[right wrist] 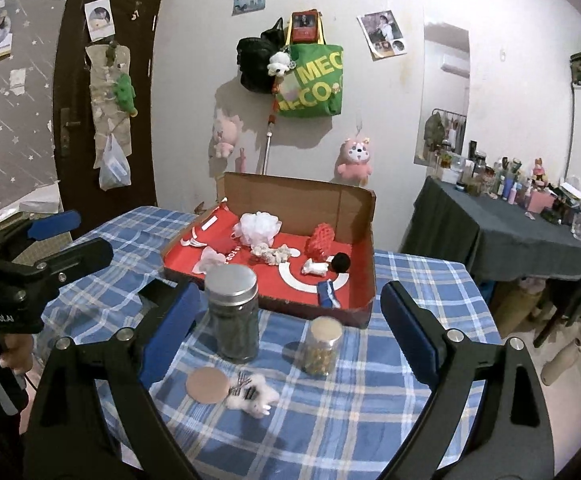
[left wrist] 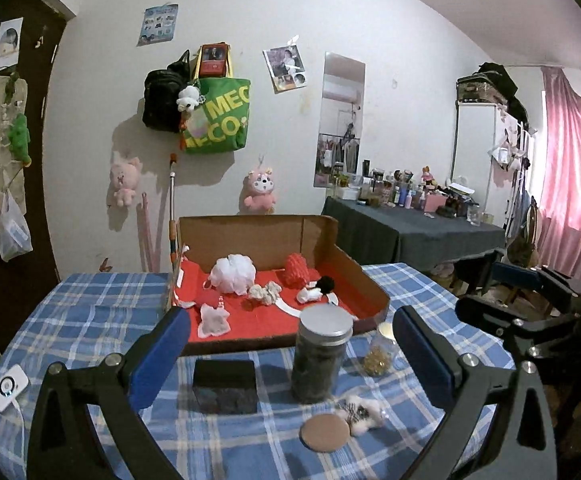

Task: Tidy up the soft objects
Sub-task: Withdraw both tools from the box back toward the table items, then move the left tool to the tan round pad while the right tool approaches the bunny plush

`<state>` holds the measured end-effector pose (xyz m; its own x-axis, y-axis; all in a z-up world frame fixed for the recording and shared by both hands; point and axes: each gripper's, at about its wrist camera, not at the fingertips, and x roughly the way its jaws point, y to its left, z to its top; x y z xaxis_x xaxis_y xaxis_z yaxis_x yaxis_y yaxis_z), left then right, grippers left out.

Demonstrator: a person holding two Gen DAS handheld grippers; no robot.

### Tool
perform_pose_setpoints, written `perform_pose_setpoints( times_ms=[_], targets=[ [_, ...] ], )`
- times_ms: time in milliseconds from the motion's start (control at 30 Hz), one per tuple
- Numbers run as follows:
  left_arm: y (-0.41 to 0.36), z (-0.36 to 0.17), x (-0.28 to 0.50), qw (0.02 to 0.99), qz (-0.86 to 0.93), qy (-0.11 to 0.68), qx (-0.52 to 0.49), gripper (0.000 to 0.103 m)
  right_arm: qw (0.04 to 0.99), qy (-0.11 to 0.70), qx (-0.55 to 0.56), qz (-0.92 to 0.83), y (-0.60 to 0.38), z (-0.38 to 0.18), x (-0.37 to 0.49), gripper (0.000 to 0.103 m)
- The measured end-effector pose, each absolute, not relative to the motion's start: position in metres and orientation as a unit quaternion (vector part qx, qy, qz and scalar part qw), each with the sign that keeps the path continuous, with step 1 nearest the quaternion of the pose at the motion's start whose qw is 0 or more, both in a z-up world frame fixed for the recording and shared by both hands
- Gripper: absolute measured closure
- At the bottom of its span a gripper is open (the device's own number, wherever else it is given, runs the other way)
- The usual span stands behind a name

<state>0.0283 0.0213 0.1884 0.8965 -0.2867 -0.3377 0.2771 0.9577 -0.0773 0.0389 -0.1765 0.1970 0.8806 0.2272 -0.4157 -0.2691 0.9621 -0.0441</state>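
Observation:
A cardboard box (left wrist: pixel 364 280) (right wrist: pixel 364 236) with a red floor stands at the middle of the checked table. In it lie a white mesh puff (left wrist: pixel 233 273) (right wrist: pixel 260 226), a red mesh ball (left wrist: pixel 296 268) (right wrist: pixel 320 241), a cream scrunchie (left wrist: pixel 264 294) (right wrist: pixel 270 255), a black pompom (left wrist: pixel 324 283) (right wrist: pixel 340 263) and a pink pouch (left wrist: pixel 213 321). A small white fluffy toy (left wrist: pixel 360 414) (right wrist: pixel 252 394) lies on the cloth in front. My left gripper (left wrist: pixel 290 344) is open and empty above the table's near part. My right gripper (right wrist: pixel 290 320) is open and empty too.
A tall dark jar with a metal lid (left wrist: pixel 318 354) (right wrist: pixel 234 312), a small jar of yellow bits (left wrist: pixel 378 354) (right wrist: pixel 322 346), a round brown coaster (left wrist: pixel 324 432) (right wrist: pixel 207 385) and a black block (left wrist: pixel 224 386) stand before the box. A white device (left wrist: pixel 6 388) lies at the left edge.

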Motion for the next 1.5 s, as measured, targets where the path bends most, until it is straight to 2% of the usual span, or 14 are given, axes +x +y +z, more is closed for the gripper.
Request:
perform_pose_setpoints(
  times_ms=[300,900,1500],
  targets=[
    [0.015,0.15,0.019,0.974,-0.122,0.19,-0.01,0.0,0.971,0.206,-0.043,0.113,-0.168,0.159,0.02,0.01],
    [0.009,0.06,0.047,0.945,-0.109,0.307,-0.018,0.0,0.946,0.309,-0.008,0.1,-0.177,0.065,0.049,0.01],
    [-0.017,0.033,0.078,0.904,-0.15,0.4,0.004,0.0,0.935,0.344,0.005,0.087,-0.196,0.043,0.066,0.01]
  ],
)
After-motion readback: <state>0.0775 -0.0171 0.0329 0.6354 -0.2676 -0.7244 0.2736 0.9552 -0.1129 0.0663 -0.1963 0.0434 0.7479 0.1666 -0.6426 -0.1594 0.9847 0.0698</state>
